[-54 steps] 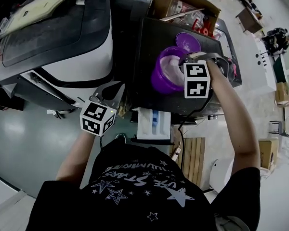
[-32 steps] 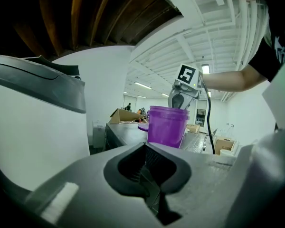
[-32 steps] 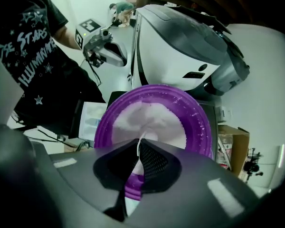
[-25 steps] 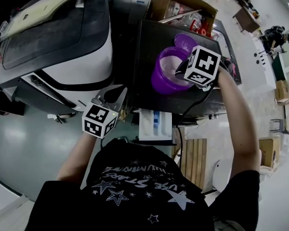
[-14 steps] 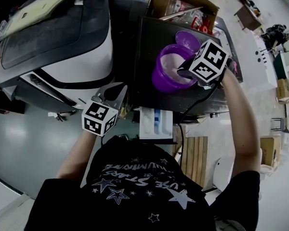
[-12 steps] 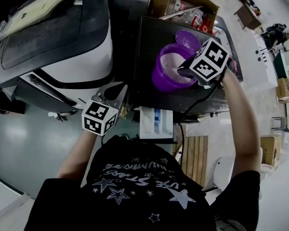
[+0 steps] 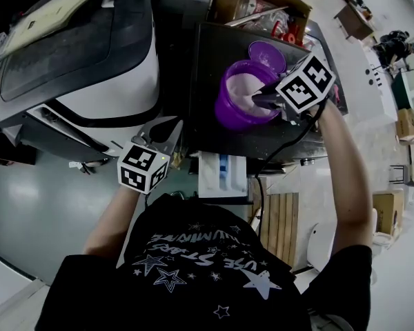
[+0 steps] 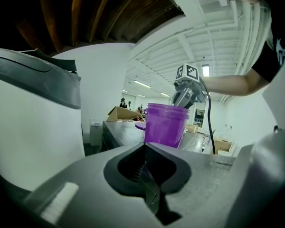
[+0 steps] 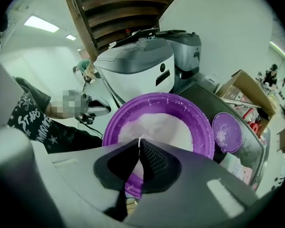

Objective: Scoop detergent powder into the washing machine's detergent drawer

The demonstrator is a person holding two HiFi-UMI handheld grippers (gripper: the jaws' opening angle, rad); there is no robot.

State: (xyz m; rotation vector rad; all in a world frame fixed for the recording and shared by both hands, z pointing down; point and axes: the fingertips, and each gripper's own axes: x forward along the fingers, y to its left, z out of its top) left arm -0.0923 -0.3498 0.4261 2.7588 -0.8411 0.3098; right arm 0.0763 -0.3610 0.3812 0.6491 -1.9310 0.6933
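Note:
A purple bucket (image 7: 243,102) of white detergent powder (image 9: 161,122) stands on the dark washing machine top (image 7: 214,54). Its purple lid (image 7: 267,54) lies behind it. My right gripper (image 7: 261,101) hangs over the bucket's right rim, tilted down toward the powder. Its jaws are shut on a thin white sliver (image 9: 139,141) that looks like a scoop's handle, and the scoop's bowl is hidden. The white detergent drawer (image 7: 223,174) is pulled out below the front edge. My left gripper (image 7: 167,131) is shut and holds nothing, low at the machine's left front corner.
A white machine with a dark lid (image 7: 83,54) stands to the left. An open cardboard box (image 7: 262,5) of clutter sits behind the bucket. A black cable (image 7: 283,150) hangs from the right gripper. A wooden pallet (image 7: 276,223) lies on the floor at the right.
My right gripper has swung up and to the right and tipped over the bucket's right rim. The left gripper and the drawer have stayed where they were.

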